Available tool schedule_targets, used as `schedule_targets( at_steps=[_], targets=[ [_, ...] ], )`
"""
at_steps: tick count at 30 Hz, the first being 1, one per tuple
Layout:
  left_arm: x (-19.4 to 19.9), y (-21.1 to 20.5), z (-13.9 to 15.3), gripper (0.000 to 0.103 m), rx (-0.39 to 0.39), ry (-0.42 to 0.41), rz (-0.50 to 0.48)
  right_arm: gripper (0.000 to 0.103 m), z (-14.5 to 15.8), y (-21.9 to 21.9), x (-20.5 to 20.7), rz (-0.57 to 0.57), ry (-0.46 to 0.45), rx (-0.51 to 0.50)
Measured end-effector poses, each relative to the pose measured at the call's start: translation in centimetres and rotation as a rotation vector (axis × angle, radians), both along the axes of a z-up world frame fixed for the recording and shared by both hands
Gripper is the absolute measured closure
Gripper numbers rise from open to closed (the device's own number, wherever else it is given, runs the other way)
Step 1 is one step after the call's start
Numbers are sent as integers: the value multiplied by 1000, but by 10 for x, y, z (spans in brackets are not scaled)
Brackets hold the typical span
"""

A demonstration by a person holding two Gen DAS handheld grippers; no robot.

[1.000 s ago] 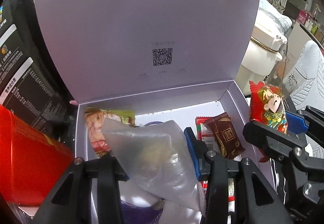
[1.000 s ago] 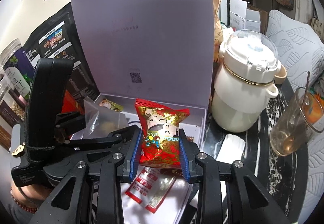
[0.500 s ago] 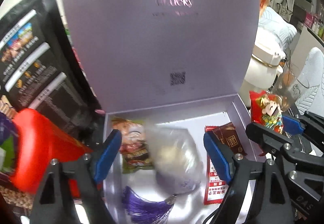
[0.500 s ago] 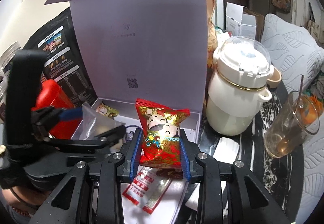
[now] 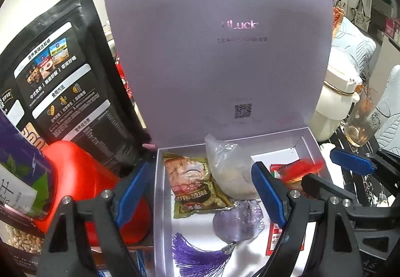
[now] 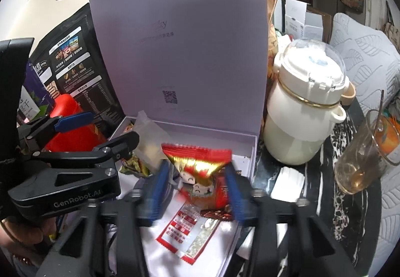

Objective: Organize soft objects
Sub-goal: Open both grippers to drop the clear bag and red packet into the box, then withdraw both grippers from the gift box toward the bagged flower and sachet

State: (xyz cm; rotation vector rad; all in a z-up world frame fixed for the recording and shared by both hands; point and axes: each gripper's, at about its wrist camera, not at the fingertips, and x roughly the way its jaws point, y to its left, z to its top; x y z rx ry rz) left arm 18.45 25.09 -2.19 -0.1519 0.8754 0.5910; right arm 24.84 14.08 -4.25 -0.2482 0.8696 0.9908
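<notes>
Left gripper (image 5: 200,192), jaws wide and empty, above the lilac box (image 5: 160,202); clear bag (image 5: 230,172) lies inside. Right gripper (image 6: 197,192), jaws just opening; the blurred red snack packet (image 6: 200,172) between them appears released, over the box.

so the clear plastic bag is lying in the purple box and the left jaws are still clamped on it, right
Not quite. The clear plastic bag does lie in the purple box, but the left gripper has let go: the left wrist view shows its jaws spread wide, well clear of the bag.
</notes>
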Motion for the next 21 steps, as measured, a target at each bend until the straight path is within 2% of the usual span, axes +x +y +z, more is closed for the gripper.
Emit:
schedule_targets(
  at_steps=[6,17,21],
  targets=[
    [-11,3,4,20,6,-10,-1,44,2,-2,0,-13,-6,-6],
    [-18,-1,20,20,-10,-47,-16,44,13,-12,-2,-36,-16,29],
    [-23,-6,30,20,18,-73,-17,44,26,-18,-6,-44,-40,44]
  ],
)
